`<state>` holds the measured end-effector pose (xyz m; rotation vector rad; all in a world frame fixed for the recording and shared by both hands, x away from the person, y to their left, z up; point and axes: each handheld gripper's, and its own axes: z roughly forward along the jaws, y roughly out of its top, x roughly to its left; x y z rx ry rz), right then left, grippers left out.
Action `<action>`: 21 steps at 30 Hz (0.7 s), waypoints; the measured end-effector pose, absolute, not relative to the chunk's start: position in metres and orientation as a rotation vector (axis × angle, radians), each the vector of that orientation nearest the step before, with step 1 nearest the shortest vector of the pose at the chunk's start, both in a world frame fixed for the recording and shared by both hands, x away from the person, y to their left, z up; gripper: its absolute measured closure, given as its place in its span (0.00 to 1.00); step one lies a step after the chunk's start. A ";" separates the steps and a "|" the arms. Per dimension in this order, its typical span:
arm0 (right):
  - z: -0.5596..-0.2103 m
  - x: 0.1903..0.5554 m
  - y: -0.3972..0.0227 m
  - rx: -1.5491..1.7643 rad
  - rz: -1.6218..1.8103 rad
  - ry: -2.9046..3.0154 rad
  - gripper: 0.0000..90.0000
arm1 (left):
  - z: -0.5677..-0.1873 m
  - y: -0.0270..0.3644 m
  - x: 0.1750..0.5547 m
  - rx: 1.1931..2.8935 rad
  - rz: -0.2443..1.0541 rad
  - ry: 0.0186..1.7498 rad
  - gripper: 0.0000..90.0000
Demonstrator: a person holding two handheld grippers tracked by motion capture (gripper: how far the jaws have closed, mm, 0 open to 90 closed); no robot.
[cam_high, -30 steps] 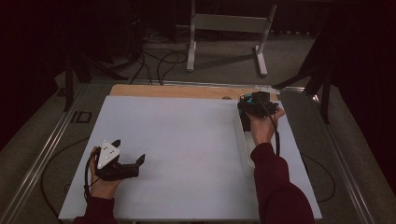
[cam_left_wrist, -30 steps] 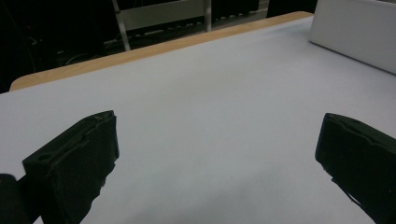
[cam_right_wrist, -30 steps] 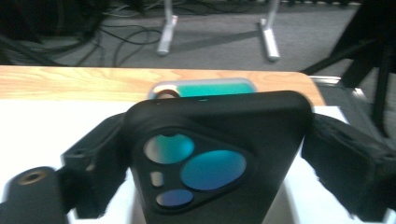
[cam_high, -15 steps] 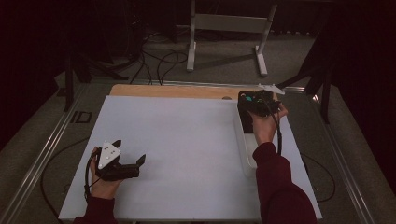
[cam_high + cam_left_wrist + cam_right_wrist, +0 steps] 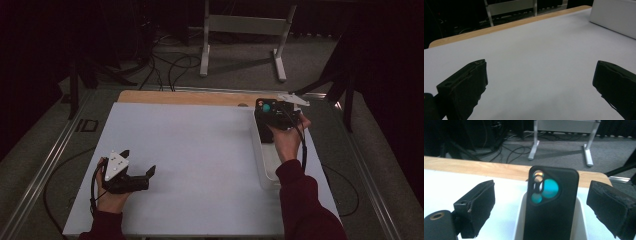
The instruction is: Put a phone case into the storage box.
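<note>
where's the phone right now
The phone stands in the far end of the white tray at the table's right side, near the wooden back edge. In the right gripper view it sits between the right gripper's open jaws.

A black phone case (image 5: pixel 552 202) stands, seemingly untouched, in a white tray (image 5: pixel 581 220) between spread fingers (image 5: pixel 477 206).

one phone case (image 5: pixel 552 202), one white tray (image 5: pixel 264 165), two grippers.

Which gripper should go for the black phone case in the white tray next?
Right. The right gripper has its open jaws either side of the phone case standing in the white tray. The left gripper rests open, well across the table.
</note>
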<state>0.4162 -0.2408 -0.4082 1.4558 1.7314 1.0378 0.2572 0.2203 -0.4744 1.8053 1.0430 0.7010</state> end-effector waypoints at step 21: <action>-0.422 0.335 -0.264 1.273 1.167 1.816 0.09 | -0.474 0.222 0.257 1.806 0.681 1.044 0.00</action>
